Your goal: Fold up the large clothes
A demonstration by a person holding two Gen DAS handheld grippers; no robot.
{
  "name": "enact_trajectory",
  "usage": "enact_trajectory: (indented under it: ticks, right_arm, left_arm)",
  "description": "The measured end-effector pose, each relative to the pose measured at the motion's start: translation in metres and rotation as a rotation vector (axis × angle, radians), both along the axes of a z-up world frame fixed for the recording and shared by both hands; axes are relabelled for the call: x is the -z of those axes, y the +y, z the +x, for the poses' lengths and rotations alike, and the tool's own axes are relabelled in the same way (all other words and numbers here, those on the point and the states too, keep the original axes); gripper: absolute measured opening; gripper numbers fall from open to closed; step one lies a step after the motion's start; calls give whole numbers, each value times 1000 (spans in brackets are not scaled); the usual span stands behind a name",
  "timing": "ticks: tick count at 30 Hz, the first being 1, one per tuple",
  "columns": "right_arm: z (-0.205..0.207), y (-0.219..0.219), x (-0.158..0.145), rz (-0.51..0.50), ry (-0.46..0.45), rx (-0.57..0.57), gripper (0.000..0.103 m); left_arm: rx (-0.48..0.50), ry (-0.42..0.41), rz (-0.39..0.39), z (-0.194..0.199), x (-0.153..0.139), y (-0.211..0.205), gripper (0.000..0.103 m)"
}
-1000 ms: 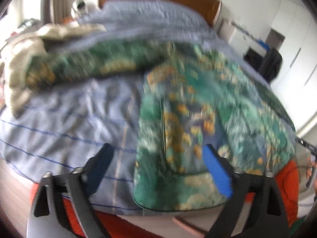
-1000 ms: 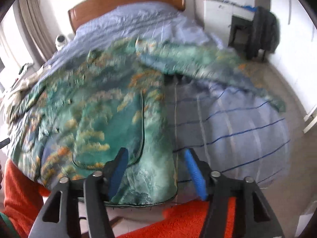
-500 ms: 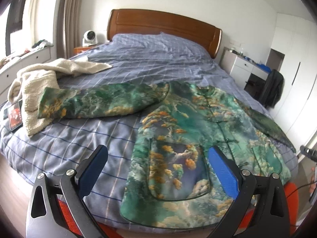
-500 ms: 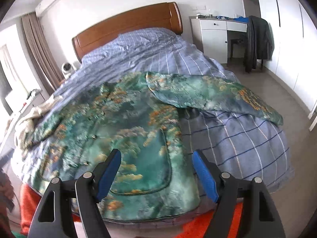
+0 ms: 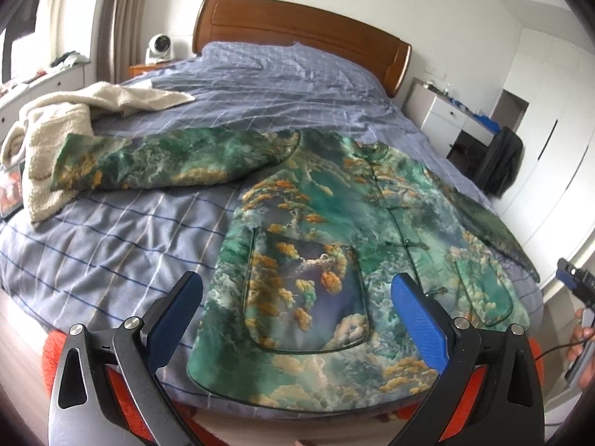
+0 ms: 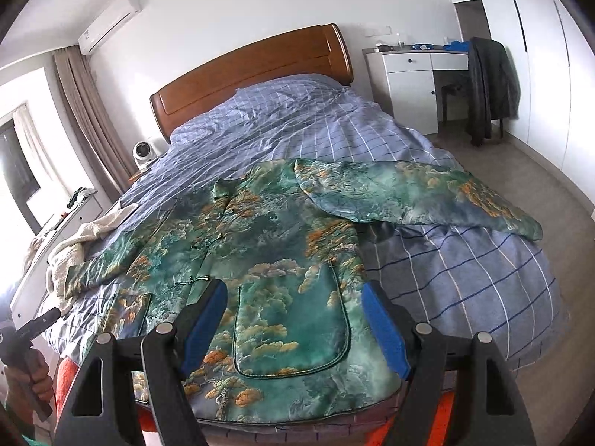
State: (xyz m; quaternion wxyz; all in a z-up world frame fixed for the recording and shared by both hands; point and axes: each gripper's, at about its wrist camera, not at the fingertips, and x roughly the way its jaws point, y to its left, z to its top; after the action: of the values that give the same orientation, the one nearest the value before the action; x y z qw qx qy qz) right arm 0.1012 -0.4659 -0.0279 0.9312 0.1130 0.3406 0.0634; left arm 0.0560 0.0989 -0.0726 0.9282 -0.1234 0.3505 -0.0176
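Jacket lies flat on bed, seemingly beyond both open jaws.

The jacket lies flat across the bed, a towel, perhaps, under one sleeve's end.
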Motion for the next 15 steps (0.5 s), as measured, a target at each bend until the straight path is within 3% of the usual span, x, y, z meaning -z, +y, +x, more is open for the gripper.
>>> enact_trajectory:
  ticks: [15]
  right_arm:
    - [0,5,1,23,-11,-12,76]
  left_arm:
    - [50,8,26,0,-8,-12,102]
